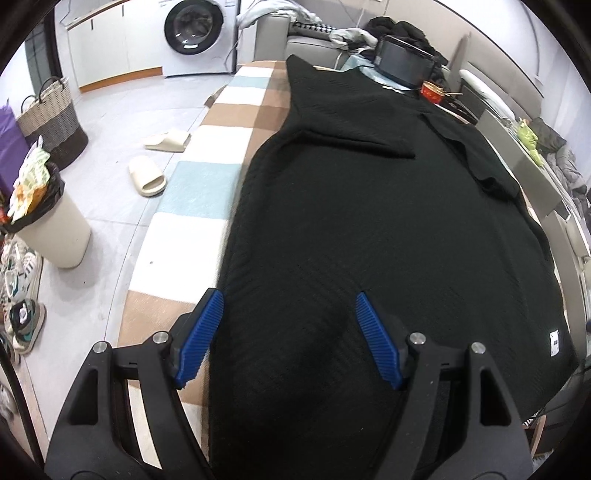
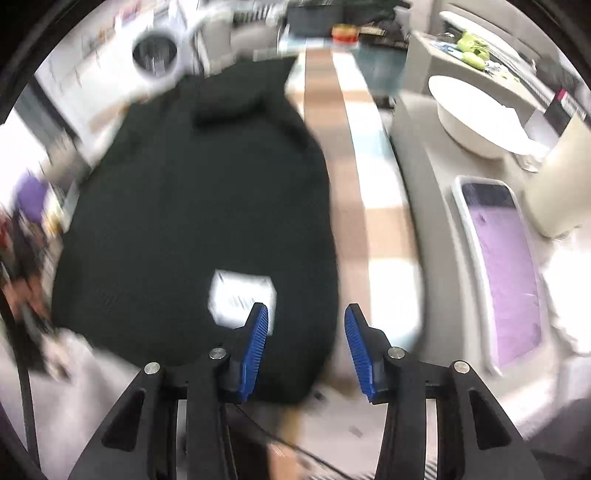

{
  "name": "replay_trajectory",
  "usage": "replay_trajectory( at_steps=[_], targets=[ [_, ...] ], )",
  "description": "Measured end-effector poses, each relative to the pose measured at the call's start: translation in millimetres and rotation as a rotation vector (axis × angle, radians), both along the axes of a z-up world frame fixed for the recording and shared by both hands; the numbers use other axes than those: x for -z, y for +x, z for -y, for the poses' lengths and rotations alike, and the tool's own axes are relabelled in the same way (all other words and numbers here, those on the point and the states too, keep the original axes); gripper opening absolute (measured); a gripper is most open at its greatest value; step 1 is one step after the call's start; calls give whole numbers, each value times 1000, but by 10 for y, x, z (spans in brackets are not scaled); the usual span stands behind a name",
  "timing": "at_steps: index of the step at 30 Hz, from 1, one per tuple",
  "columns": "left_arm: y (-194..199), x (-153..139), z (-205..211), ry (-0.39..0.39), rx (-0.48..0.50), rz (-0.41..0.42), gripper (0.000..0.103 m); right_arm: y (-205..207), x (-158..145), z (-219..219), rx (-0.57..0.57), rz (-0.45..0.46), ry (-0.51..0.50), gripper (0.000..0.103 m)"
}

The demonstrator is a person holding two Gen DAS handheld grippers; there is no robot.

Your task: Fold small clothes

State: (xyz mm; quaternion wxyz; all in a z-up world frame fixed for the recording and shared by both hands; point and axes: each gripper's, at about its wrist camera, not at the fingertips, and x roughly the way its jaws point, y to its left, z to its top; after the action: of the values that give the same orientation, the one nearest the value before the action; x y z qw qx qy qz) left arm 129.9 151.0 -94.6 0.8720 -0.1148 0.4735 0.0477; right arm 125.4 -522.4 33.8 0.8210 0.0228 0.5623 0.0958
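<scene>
While the black top point(image 1: 369, 221) is spread flat on the checked blanket point(image 1: 195, 199), the left gripper point(image 1: 290, 310) is held just above its near edge. Its jaws are set wide apart and nothing is gripped between them. The blue pads point(image 1: 201, 336) are seen on both sides of the dark cloth, but whether the cloth is touched by them cannot be told. Beyond the jaws, a folded sleeve point(image 1: 351, 140) is laid across the top. To the right of the jaws, a small white tag point(image 1: 554, 341) is sewn near the hem. To the left of the jaws, two pale slippers point(image 1: 147, 179), a bin point(image 1: 55, 232) and some shoes point(image 1: 22, 280) are seen on the floor. Far ahead, a washing machine point(image 1: 194, 35) is found.

In the right wrist view, everything past the fingers is blurred. The right gripper point(image 2: 304, 321) is held over the near right corner of the black top point(image 2: 192, 206). Its jaws are about half open, and no cloth is pinched between them. Just left of the jaws, a white label point(image 2: 240, 295) is seen on the cloth. To the right of the jaws, a strip of blanket point(image 2: 358, 184) is left bare. Further right, a white bowl point(image 2: 476, 114) and a purple tray point(image 2: 506, 269) are seen.
</scene>
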Motion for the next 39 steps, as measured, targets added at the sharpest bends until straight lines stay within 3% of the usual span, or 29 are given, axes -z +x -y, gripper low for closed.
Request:
replay_trajectory(
  at_steps=[4,8,13,15,18,20,22,23,24,27,30,34,39],
  targets=[
    [-23,40,-38,-1,-7,-23,72,441,325,-138,-5,31,33,44],
    [-88,96,-114,-2,-34,-47,72,755,632,-189,-27,8,-17,44],
    [-105,113,-122,1,-27,-49,72,775,731,-107,-30,26,-2,45],
    [-91,115,-121,1,-26,-46,72,778,746,-37,-22,33,23,51],
    [-79,96,-85,-16,-8,-34,55,795,739,-14,-18,38,70,53],
    [-64,83,-46,-15,11,-32,26,776,721,-86,-49,45,86,53],
    [-45,78,-15,-23,32,-24,8,742,713,-184,-97,65,71,38],
    [-48,70,-1,-26,36,-12,6,744,728,-243,-125,77,58,18],
    [-50,54,15,-22,39,-1,6,731,733,-305,-155,87,35,8],
    [-97,-71,59,-18,58,53,5,649,631,-362,-201,137,58,7],
    [-188,-291,41,-37,67,144,5,566,379,-263,-197,225,162,6],
    [-172,-523,-6,-65,69,231,5,542,90,-113,-148,363,338,6],
    [85,-763,-100,-64,48,329,5,763,-77,-152,-58,481,407,6]
  ],
)
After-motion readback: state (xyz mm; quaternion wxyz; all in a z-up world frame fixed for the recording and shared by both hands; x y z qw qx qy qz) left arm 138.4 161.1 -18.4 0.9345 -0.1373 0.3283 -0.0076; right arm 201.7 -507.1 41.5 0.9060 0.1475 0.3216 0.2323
